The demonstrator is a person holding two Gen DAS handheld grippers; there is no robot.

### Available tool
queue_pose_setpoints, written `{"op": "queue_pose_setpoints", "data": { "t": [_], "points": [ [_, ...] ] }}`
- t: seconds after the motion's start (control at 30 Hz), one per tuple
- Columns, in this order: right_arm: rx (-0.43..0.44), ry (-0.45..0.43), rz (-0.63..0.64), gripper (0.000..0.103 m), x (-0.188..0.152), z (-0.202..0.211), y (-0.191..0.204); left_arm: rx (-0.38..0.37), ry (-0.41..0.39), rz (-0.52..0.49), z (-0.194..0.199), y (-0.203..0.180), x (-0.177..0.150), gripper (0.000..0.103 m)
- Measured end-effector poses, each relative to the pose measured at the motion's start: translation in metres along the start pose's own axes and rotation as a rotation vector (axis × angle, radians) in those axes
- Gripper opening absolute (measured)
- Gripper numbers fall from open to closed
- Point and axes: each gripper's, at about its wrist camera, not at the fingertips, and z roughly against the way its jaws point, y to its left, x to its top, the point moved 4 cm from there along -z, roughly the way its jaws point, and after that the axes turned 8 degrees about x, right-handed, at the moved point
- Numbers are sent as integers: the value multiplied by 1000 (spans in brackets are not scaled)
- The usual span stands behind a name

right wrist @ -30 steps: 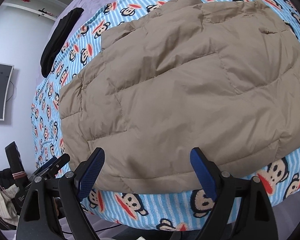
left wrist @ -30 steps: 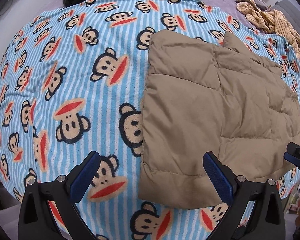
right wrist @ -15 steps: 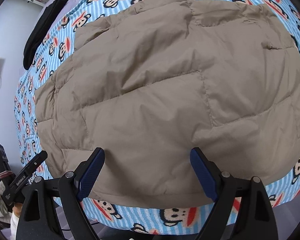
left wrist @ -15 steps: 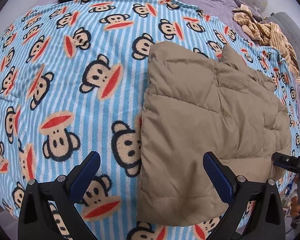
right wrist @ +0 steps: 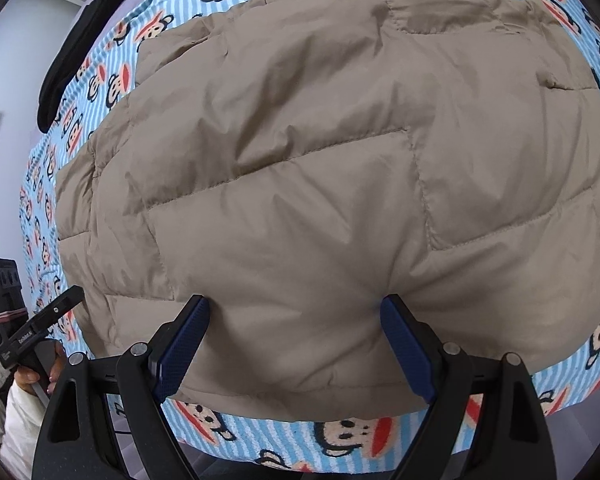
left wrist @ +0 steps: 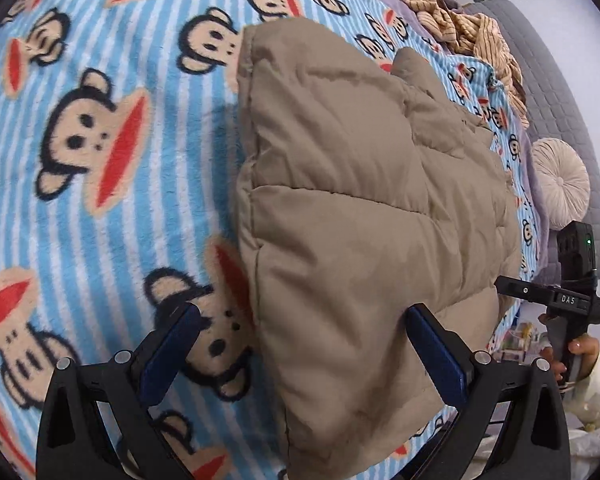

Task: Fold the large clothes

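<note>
A: It's a bedroom. The bed is spread with a blue-striped fleece blanket (left wrist: 100, 208) printed with cartoon monkey faces, a grey padded headboard (left wrist: 556, 92) curves along the far side, and a round pleated cushion (left wrist: 560, 188) leans against it. A heap of tan ribbed clothing (left wrist: 468, 32) lies near the head of the bed, and something black (right wrist: 76, 48) sits at the blanket's far edge.

B: And the garment being folded?

A: A beige quilted puffer jacket (right wrist: 320, 184). It lies flat on the blanket near the bed's near edge, already a compact, roughly rectangular bundle. No sleeve sticks out, so I judge the sleeves are tucked in or under, though I cannot see them.

B: What are the grippers doing?

A: The left gripper (left wrist: 300, 348) stands with its jaws wide apart, straddling the jacket's near left corner: one blue pad over the blanket, the other over the fabric. Nothing is pinched. The right gripper (right wrist: 296, 344) is also spread wide, its pads pressing into the padded near hem, dimpling it but not clamped on it.

B: So how far along?

A: Past the first folds, I'd say. What seems left is taking the near hem at both corners and folding it over toward the collar, then flattening the puffy bundle so it stays.
</note>
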Motion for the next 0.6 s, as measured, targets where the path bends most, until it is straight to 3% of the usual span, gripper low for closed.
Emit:
{"op": "queue_pose_setpoints", "data": {
  "t": [0.23, 0.3, 0.37, 0.47, 0.6],
  "points": [
    [-15, 12, 8, 90, 1, -7, -1, -148, 82, -44, -36, -28, 16, 102],
    [-15, 14, 12, 90, 2, -8, 0, -158, 112, -68, -44, -40, 13, 81],
    [-11, 17, 13, 90, 2, -6, 0, -156, 124, -90, -45, -49, 10, 47],
    [13, 9, 12, 90, 3, 2, 1, -180, 114, -64, -33, -59, 11, 31],
    [14, -107, 41, 89, 6, 27, 2, -165, 78, -78, -6, -79, 9, 28]
  ]
}}
